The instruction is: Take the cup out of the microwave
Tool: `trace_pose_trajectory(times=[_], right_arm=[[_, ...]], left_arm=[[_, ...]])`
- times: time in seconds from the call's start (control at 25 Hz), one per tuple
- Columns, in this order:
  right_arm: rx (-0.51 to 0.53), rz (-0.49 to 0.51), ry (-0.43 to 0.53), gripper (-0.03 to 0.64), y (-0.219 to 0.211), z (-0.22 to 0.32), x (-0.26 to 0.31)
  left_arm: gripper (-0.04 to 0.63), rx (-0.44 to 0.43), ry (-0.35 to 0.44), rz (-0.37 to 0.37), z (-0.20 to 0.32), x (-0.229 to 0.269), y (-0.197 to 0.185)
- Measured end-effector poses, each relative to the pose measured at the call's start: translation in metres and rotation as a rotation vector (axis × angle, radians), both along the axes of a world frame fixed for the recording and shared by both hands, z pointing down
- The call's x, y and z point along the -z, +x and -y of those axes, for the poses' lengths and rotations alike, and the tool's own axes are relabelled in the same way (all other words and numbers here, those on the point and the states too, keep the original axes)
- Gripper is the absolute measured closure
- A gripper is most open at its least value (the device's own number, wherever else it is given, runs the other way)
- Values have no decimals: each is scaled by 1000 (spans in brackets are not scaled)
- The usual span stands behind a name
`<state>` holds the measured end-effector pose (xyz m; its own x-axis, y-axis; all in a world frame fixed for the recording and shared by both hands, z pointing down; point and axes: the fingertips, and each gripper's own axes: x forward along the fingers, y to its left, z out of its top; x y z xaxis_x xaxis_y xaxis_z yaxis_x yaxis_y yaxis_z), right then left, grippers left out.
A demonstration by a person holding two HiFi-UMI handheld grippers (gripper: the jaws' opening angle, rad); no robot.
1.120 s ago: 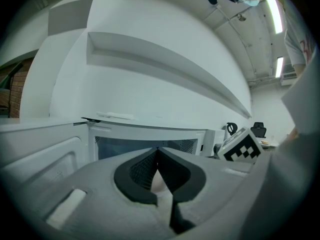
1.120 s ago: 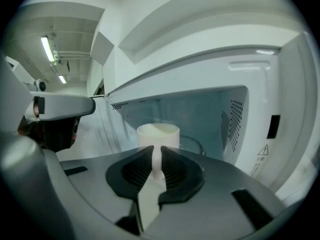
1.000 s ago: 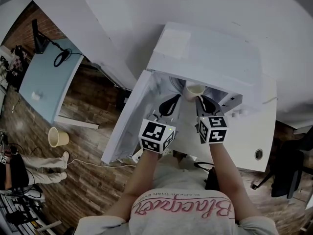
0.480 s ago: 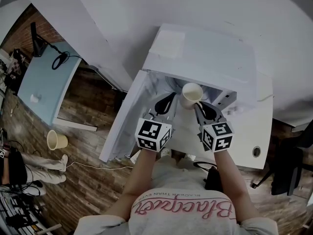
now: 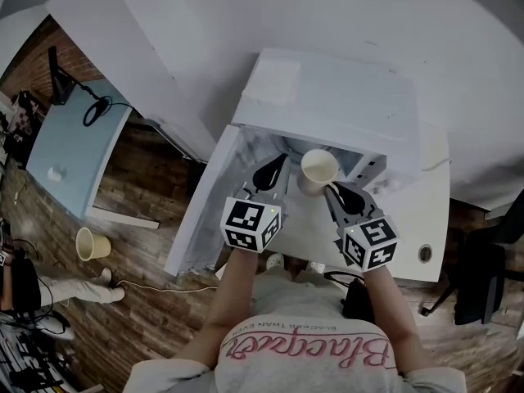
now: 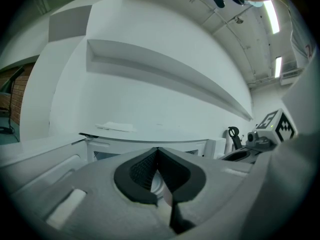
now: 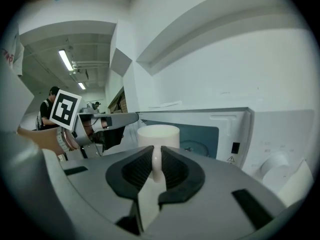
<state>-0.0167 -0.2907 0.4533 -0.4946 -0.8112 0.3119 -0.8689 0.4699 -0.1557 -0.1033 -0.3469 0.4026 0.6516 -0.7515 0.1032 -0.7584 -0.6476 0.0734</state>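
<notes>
A white cup hangs upright just in front of the open microwave. My right gripper is shut on its handle. In the right gripper view the cup stands above the jaws, and the pads of the right gripper clamp the thin handle. The microwave's dark cavity lies behind it. My left gripper is level beside the cup, at the opening's left side next to the swung-out door. Its jaws are shut with nothing in them.
The microwave stands on a white table against a white wall. On the wooden floor at left are a yellow cup and a light-blue table. A black chair stands at right.
My right gripper has drawn the cup out of the microwave cavity, toward me and upward. The left gripper has stayed almost where it was.
</notes>
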Motion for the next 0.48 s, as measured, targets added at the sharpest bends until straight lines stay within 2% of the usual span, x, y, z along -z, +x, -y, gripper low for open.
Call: trace_pose_trajectory(times=[0.48], right_arm=[[24, 7, 63, 563, 4, -17, 39]], left_arm=[[592, -36, 57, -19, -1, 26, 12]])
